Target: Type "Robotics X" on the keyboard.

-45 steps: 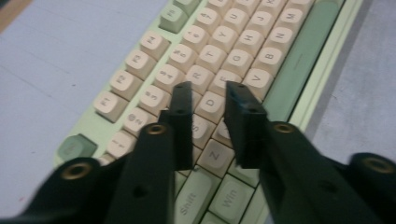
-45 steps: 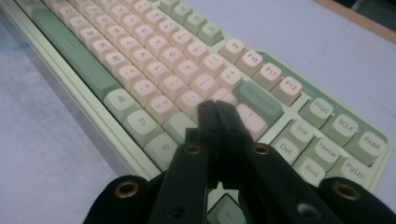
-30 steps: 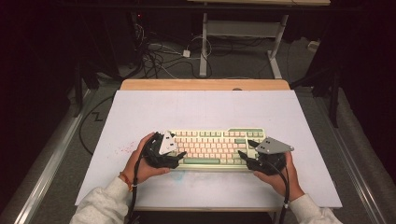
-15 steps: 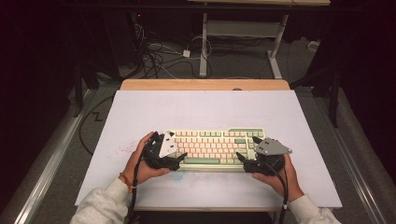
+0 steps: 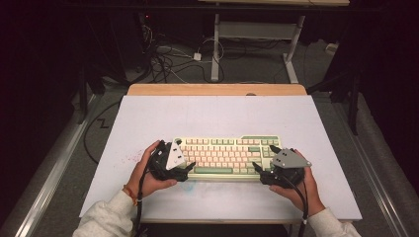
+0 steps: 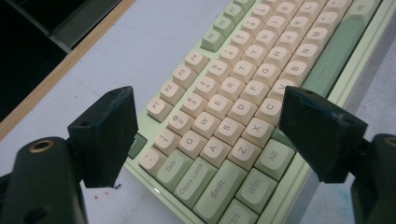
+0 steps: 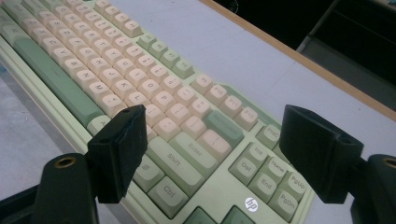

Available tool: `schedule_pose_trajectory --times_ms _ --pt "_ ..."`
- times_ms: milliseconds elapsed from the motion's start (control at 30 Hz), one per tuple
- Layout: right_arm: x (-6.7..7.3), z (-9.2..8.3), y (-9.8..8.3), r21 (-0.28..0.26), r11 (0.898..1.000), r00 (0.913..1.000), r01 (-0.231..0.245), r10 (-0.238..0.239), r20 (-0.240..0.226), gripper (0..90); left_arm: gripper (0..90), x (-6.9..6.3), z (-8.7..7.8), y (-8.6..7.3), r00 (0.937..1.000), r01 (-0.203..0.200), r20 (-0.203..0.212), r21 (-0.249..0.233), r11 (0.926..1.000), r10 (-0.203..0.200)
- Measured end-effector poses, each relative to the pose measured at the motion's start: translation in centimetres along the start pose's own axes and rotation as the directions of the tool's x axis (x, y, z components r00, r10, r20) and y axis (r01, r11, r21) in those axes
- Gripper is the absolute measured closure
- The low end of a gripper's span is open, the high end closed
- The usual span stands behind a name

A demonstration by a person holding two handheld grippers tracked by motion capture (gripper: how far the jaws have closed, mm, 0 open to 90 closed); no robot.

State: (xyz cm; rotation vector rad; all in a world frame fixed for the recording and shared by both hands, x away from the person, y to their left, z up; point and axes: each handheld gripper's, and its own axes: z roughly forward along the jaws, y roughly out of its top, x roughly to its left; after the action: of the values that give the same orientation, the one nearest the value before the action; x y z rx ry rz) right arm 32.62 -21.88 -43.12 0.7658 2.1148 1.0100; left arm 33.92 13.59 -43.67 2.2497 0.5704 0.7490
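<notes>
- High view: the keyboard [image 5: 227,155] lies flat near the front edge of the surface [image 5: 217,111], long side along that edge, with the left claw [image 5: 190,167] at its left end and the right claw [image 5: 258,168] at its right end.
- Both claws have just been opening; each stands wide, jaws straddling a keyboard end, pads clear of it.
- Handling, as judged: a stiff, moderately heavy plastic slab with smooth sides and loose-topped keys; grip the case's two short ends together, not the keycaps.
- Hidden: the underside, the back edge and any cable; its front corners lie under the claws.
</notes>
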Motion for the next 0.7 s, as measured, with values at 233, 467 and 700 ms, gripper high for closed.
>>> schedule_pose_trajectory --times_ms 233,467,700 --pt "-0.2 -0.9 -0.2 -0.006 1.000 0.9998 0.013 -0.013 0.014 24.0 18.6 0.0 -0.8 -0.4 0.9999 -0.008 -0.007 -0.005 1.0000 0.007" --pt "-0.7 -1.7 -0.3 -0.014 1.000 0.9994 0.018 -0.017 0.031 24.2 18.3 0.2 -1.5 -1.0 0.9997 0.007 -0.024 -0.012 0.9999 -0.007" --pt "-1.3 -2.4 -0.6 -0.015 1.000 0.9985 0.020 -0.019 0.051 24.0 17.5 0.4 -2.3 -1.7 0.9992 0.012 -0.038 -0.021 0.9997 -0.013"
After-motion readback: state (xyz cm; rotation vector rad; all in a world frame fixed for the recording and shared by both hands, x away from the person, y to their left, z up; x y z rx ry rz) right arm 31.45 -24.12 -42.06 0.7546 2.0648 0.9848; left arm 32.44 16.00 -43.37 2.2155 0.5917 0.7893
